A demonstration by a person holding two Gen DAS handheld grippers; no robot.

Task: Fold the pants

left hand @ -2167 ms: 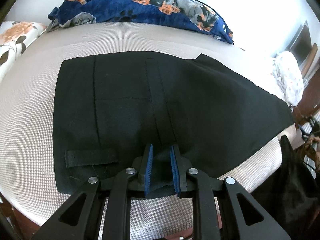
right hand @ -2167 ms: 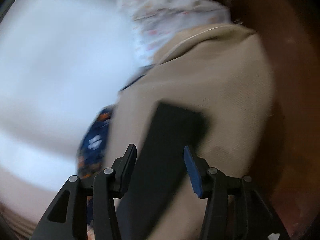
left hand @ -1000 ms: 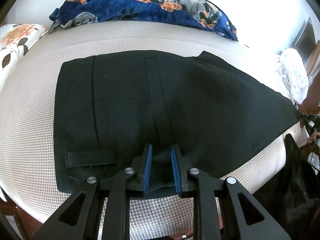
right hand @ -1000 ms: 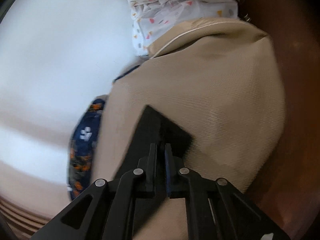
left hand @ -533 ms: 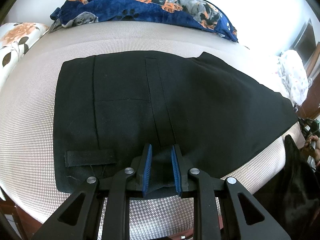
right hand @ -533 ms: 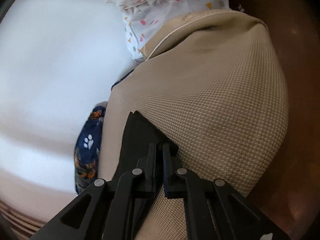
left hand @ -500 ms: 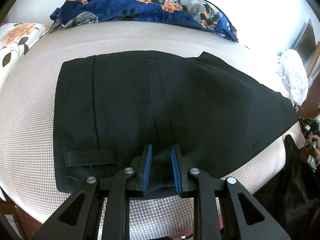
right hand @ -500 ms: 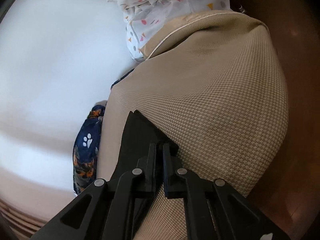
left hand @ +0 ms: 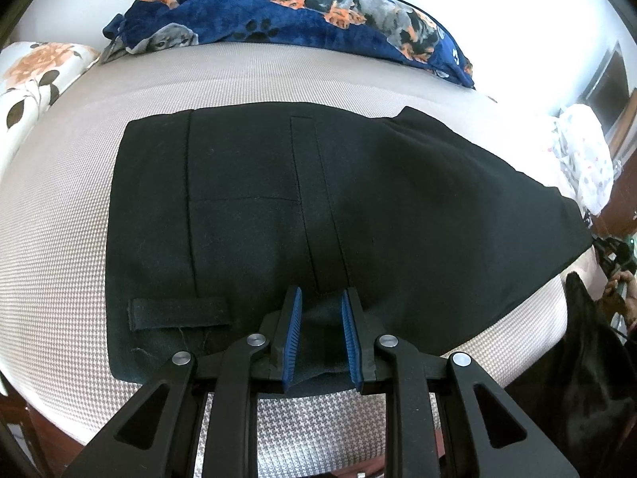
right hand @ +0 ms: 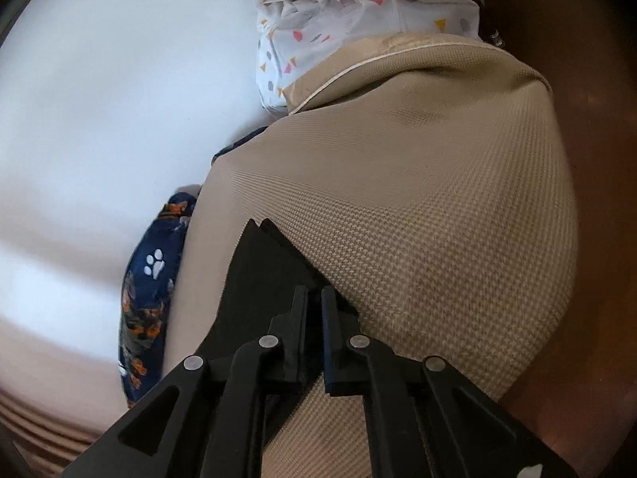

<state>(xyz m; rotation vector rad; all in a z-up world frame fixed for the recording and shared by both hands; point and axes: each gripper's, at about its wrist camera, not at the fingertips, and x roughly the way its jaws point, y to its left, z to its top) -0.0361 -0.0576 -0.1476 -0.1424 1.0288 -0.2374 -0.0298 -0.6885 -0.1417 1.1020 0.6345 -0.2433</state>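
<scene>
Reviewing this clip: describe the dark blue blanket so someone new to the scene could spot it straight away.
Start from the bed, covered in a beige woven sheet, with the black pants spread flat on it. Look past the pants to the bed's far edge, against the white wall. The dark blue blanket lies bunched there, the only fabric printed with dogs and paw prints, unlike the floral pillow at the left.

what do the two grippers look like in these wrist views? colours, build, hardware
Both are matte black two-finger units with scissor-style linkage arms, triangular cut-outs and round silver pivot pins. The left gripper has ribbed bright blue pads lining its fingers. On the right gripper only a dark blue edge of one pad shows. No cables, markings or sleeves visible.
</scene>
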